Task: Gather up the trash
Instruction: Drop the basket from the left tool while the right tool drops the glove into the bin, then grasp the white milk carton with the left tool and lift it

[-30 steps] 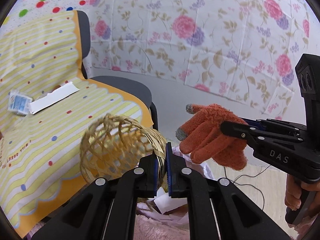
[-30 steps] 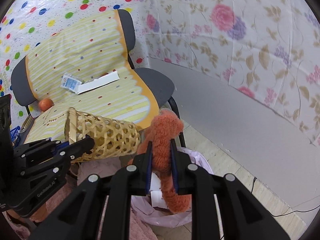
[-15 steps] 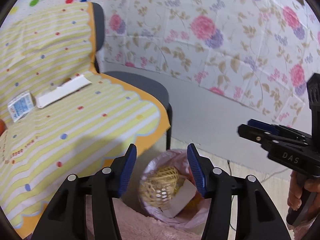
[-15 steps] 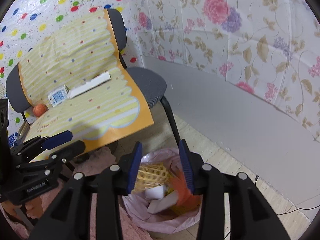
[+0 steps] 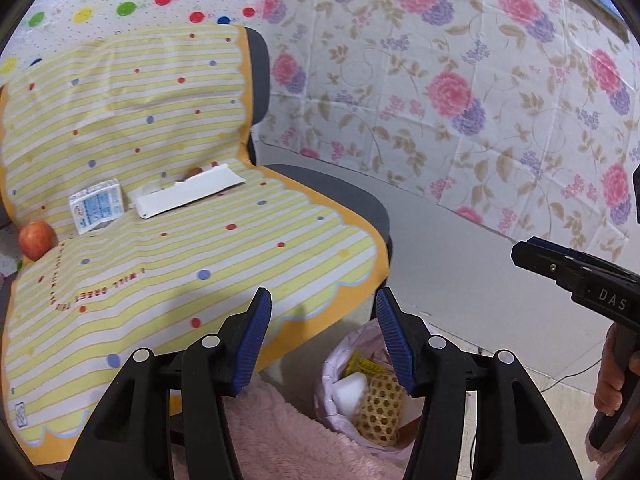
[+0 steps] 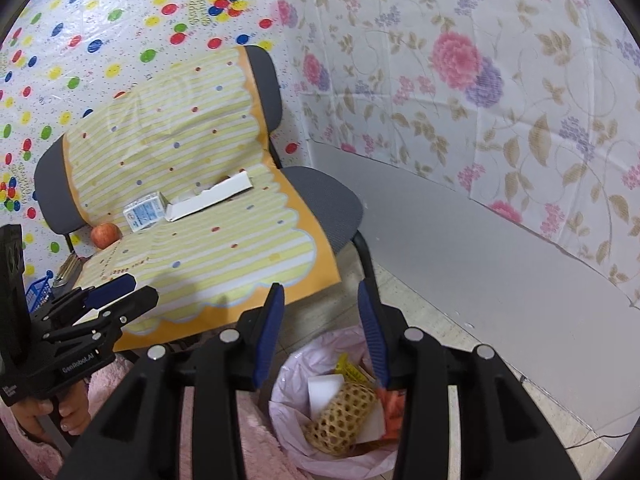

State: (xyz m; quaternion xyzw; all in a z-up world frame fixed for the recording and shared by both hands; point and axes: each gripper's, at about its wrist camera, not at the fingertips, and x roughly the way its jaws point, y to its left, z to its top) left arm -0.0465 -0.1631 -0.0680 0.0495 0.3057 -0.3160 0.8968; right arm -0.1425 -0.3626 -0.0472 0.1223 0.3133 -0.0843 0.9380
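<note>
A pink-lined trash bin [image 6: 288, 392] stands on the floor beside the chair; it also shows in the left wrist view [image 5: 332, 364]. Inside lie a woven basket [image 6: 340, 416], white paper [image 6: 324, 390], a yellow wrapper [image 6: 348, 368] and an orange glove [image 6: 392, 404]. My left gripper [image 5: 323, 334] is open and empty above the bin. My right gripper [image 6: 322, 330] is open and empty above it too. On the chair's striped cover [image 5: 180, 256] lie a small blue-white carton [image 5: 96, 206], a white flattened box [image 5: 188, 196] and an apple [image 5: 37, 239].
The chair [image 6: 320, 200] stands against a dotted and floral wall covering. A pink fluffy rug [image 5: 280, 440] lies by the bin. A grey baseboard [image 6: 480, 248] runs along the wall. A blue basket [image 6: 38, 292] sits at the left.
Both grippers opened, dropping the woven basket and the orange glove into the bin. Both have since risen and pulled back, so more of the chair shows.
</note>
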